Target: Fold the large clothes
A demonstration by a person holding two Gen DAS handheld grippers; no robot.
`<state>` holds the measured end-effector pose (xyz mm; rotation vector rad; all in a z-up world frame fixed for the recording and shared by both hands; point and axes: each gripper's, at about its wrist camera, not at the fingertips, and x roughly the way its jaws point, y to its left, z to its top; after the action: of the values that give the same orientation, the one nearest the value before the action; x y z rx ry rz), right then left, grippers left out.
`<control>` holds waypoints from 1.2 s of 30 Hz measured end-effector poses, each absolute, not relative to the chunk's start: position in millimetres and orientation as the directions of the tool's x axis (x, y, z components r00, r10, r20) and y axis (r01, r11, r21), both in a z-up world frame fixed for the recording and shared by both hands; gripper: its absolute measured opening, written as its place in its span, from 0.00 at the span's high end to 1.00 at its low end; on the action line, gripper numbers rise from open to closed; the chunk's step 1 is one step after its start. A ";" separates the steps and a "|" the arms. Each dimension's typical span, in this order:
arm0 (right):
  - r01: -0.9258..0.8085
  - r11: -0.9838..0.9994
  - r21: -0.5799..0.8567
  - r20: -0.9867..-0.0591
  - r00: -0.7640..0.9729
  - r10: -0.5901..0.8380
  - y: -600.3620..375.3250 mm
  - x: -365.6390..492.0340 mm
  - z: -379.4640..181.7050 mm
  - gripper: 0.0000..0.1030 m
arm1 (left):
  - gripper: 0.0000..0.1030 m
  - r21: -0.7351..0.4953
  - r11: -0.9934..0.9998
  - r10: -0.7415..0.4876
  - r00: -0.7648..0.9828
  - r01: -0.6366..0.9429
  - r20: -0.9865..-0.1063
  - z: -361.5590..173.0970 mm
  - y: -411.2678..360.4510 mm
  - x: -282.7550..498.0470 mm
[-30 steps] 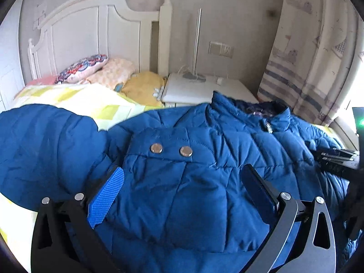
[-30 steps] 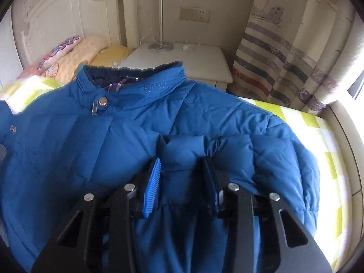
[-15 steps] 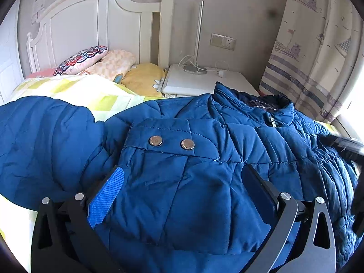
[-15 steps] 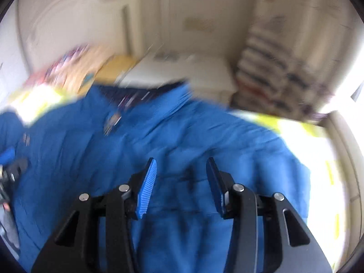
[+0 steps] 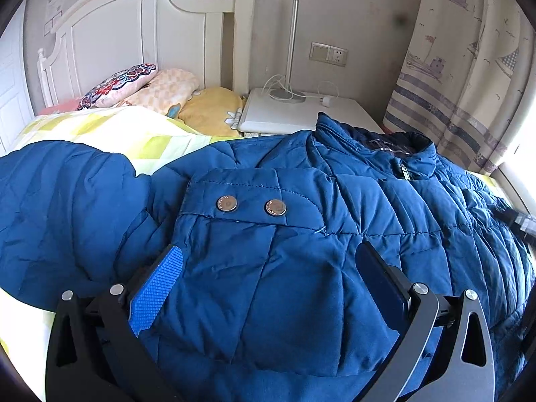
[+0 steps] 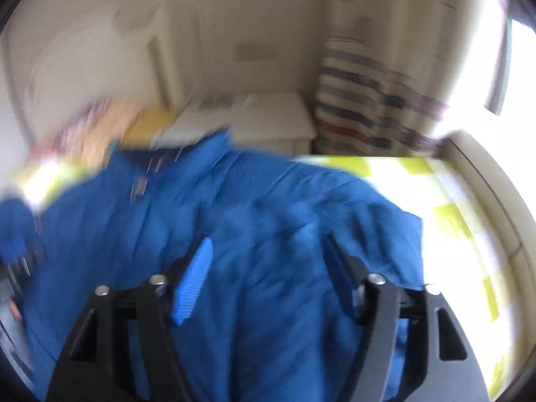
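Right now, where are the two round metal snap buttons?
In the left wrist view, the two round metal snap buttons sit centrally on the blue puffer jacket's cuff, just beyond the left gripper.

A white nightstand (image 5: 301,114) stands by the wall. On it rests a lamp (image 5: 290,50) with a white cable (image 5: 326,95). Left of the nightstand rises a white headboard (image 5: 134,33), with pillows (image 5: 160,90) below it. Above the nightstand is a wall socket (image 5: 328,54); to its right hangs a curtain (image 5: 469,67).
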<state>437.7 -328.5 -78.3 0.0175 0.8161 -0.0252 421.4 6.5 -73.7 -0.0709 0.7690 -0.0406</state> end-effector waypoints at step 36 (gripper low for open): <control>-0.016 0.999 0.050 -0.776 0.629 0.049 -321.4 355.3 -93.4 0.14 | 0.04 -0.574 0.726 0.078 0.875 -0.379 -0.479 -22.2 204.9 335.1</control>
<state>355.3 -321.4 -93.4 0.0391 0.8898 0.0370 335.1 204.9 -22.2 -0.7191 0.4468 0.2612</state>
